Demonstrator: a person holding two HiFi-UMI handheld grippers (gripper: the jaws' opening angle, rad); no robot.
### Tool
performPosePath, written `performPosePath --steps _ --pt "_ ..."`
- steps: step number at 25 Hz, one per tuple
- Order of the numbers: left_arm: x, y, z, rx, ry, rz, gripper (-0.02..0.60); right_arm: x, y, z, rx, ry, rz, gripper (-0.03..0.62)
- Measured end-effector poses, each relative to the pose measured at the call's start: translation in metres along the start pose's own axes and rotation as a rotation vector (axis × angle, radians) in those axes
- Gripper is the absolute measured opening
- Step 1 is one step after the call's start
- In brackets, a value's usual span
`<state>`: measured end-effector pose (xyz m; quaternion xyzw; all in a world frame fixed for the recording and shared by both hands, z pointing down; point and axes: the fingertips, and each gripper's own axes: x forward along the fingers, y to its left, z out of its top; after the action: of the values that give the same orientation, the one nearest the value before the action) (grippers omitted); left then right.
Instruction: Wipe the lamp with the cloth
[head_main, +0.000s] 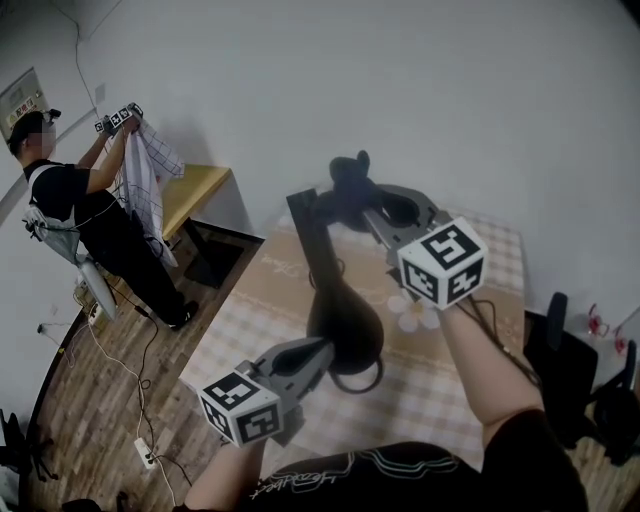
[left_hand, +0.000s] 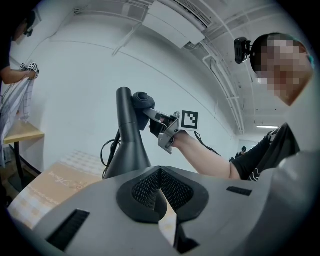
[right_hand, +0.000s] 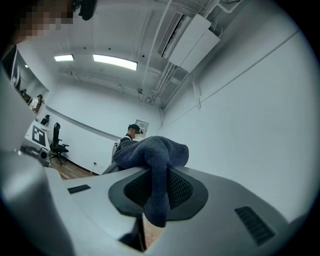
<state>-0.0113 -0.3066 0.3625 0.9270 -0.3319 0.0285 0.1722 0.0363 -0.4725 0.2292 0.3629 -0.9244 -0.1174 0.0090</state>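
a black lamp (head_main: 345, 325) stands about the middle of the desk (head_main: 450, 400), which carries a beige checked cover. its round foot sits on the cover and a dark stem rises from it. a black cable (head_main: 368, 386) curls out from the foot on the side of the near edge.

the right tool (head_main: 352, 200) is up at the top of the stem. its jaws are pressed on a dark blue cloth (right_hand: 152, 160). the cloth bunches above the jaws, and one fold hangs down between them. in the head view the cloth lies against the top end of the lamp, over the far half of the desk.

the left tool (head_main: 322, 352) is low, just beside the foot, on the side of the desk's left edge. its jaws are together and nothing is between them. i cannot tell if the tips touch the foot. in the left gripper view the lamp stands just behind the jaws, and the right tool is seen at the stem's top.

beyond the left edge of the desk a second person (head_main: 90, 220) stands on the wooden floor (head_main: 80, 400). this person holds up a white checked fabric (head_main: 145, 185). a white power strip (head_main: 145, 453) lies on the floor, near the desk's near left corner. a black chair (head_main: 565, 370) stands beyond the right edge.
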Motion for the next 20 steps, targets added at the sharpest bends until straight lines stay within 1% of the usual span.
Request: performPosePath --steps 4,6,12,20 --pt "0.001 0.005 0.001 -0.004 0.004 -0.002 -0.002 0.009 0.006 0.005 0.036 -0.017 0.033 0.057" --pt "0.001 0.006 0.002 -0.003 0.003 -0.005 -0.002 0.012 0.013 0.006 0.028 -0.018 0.056 0.057" --pt "-0.001 0.006 -0.002 -0.004 0.009 -0.011 -0.002 0.015 0.026 0.003 0.004 -0.001 0.087 0.057" --pt "-0.008 0.005 -0.003 -0.01 0.008 -0.005 -0.002 0.012 0.036 -0.001 -0.029 0.024 0.112 0.057"
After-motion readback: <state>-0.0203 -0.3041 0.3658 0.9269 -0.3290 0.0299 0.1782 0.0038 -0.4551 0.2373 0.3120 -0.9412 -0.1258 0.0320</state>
